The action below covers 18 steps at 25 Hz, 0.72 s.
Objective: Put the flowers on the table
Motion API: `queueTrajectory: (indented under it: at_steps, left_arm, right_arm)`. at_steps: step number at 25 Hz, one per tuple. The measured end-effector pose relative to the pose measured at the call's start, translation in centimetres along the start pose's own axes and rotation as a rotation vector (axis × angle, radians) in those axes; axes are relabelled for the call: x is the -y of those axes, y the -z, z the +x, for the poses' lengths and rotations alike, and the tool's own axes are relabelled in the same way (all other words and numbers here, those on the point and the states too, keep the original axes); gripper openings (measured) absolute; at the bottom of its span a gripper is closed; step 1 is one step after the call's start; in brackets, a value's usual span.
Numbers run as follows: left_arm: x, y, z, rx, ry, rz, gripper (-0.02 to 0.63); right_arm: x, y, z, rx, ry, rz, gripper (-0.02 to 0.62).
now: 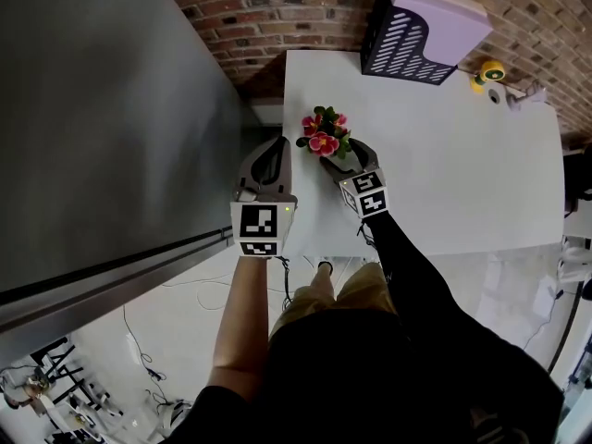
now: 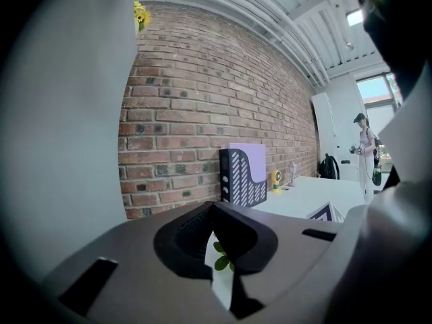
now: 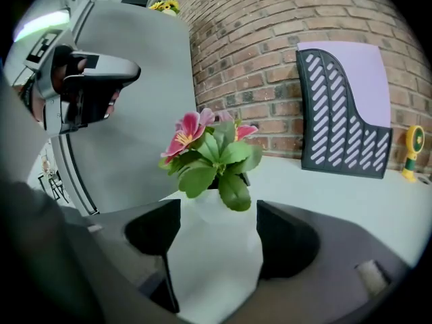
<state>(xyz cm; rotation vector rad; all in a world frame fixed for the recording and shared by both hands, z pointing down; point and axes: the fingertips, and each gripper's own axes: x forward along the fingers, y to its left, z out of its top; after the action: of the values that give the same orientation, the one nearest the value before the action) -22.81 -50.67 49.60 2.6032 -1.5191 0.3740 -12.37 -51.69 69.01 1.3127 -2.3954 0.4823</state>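
Observation:
Pink flowers point(image 1: 323, 135) with green leaves stand in a white pot point(image 3: 214, 248) over the near-left part of the white table point(image 1: 444, 174). My right gripper point(image 1: 335, 155) is shut on the pot, one jaw against each side. In the right gripper view the flowers point(image 3: 209, 150) rise just above that gripper point(image 3: 214, 214); the pot's base is hidden. My left gripper point(image 1: 277, 144) hangs just left of the flowers, off the table's left edge, shut and holding nothing. In its own view the left gripper point(image 2: 213, 211) shows only a sliver of leaf point(image 2: 223, 258) below its touching tips.
A dark slotted file holder point(image 1: 407, 35) with lilac paper stands at the table's back against the brick wall point(image 1: 277, 7). A small yellow object point(image 1: 488, 70) sits at the back right. A tall grey cabinet point(image 1: 102, 128) rises at left. A person point(image 2: 368, 154) stands far off.

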Motion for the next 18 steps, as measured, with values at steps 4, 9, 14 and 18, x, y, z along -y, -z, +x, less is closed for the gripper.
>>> queueTrajectory:
  at_steps: [4, 9, 14, 18]
  left_arm:
    - [0.6, 0.0, -0.8, -0.006, 0.003, -0.002, 0.009]
    - [1.9, -0.8, -1.6, -0.006, -0.01, 0.012, 0.009]
    - [3.8, -3.5, -2.8, 0.041, -0.043, 0.029, 0.009]
    - [6.8, -5.2, -4.2, 0.067, -0.046, 0.037, 0.009]
  right_arm:
    - [0.1, 0.1, -2.0, 0.009, 0.02, 0.001, 0.345]
    - [1.2, -0.8, -5.3, 0.049, 0.055, 0.007, 0.345]
    - [2.5, -3.3, -9.8, 0.13, 0.096, 0.009, 0.345]
    - [3.5, -5.6, -15.0, 0.197, 0.13, -0.005, 0.345]
